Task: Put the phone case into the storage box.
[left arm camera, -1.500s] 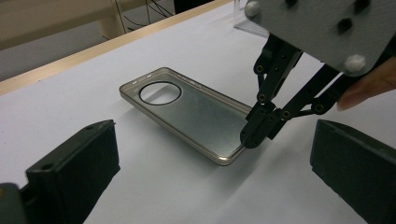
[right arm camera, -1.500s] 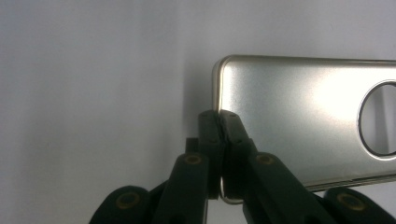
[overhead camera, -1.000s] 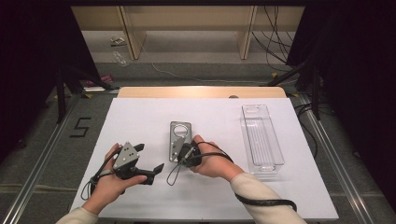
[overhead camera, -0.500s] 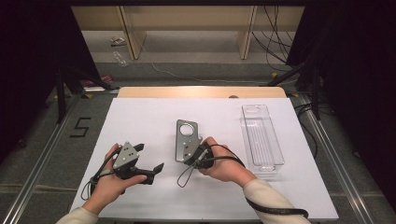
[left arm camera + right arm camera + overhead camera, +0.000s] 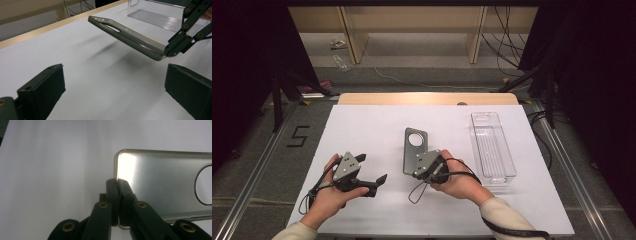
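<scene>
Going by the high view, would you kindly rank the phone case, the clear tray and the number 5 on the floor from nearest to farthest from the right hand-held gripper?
1. Phone case: clamped in the right hand-held gripper, mid-table.
2. Clear tray: on the table, to the gripper's right.
3. Number 5: on the floor, off the table's left edge.

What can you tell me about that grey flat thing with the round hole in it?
The phone case is a thin grey shell that looks like plastic, with rounded corners, a raised rim and a round hole near its far end. It hangs tilted above the white table, far end higher. The right gripper pinches its near end, jaws shut on the edge. Nothing else touches it.
</scene>
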`<action>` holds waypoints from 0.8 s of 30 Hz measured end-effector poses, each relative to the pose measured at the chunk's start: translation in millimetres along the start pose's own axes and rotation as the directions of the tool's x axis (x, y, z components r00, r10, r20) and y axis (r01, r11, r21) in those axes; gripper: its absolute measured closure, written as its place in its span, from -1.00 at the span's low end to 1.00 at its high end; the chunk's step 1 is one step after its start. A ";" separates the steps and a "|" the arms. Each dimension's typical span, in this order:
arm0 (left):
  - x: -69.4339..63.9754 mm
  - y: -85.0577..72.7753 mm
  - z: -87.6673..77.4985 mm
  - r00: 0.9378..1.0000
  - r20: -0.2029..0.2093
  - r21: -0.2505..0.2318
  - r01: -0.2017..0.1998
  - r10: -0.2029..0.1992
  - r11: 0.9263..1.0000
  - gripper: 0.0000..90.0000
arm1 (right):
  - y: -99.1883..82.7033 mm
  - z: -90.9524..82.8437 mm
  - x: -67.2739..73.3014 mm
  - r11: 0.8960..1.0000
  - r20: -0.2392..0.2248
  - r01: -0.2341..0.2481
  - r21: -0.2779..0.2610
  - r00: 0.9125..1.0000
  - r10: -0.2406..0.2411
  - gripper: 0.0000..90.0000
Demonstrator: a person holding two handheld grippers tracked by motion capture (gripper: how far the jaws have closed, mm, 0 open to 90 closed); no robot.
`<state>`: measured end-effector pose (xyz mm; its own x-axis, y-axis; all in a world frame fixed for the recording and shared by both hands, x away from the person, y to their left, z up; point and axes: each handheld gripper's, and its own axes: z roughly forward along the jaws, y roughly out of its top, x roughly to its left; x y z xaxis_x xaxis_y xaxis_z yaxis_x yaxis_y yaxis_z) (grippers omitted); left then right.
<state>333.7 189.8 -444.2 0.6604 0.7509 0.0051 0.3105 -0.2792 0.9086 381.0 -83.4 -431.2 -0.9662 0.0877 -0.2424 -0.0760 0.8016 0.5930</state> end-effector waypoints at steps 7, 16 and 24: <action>0.1 0.0 0.2 1.000 -0.002 0.002 0.001 -0.001 1.000 -0.93 | -8.0 -4.0 5.2 0.999 0.011 -0.014 -0.040 1.000 0.014 0.99; 0.9 1.4 0.3 1.000 0.001 -0.002 0.013 -0.013 1.000 -0.92 | -20.0 -8.9 11.0 0.997 0.028 -0.022 -0.074 0.999 0.024 0.99; 1.6 5.8 1.6 0.999 0.017 -0.005 0.038 -0.038 0.999 -0.91 | -25.8 -11.5 17.1 0.996 0.030 -0.032 -0.083 0.999 0.035 0.99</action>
<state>337.6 188.4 -439.6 0.6594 0.7509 -0.0362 0.3317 -0.2475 0.9103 363.6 -109.3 -441.9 -0.9603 0.1334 -0.2449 -0.0652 0.7465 0.6621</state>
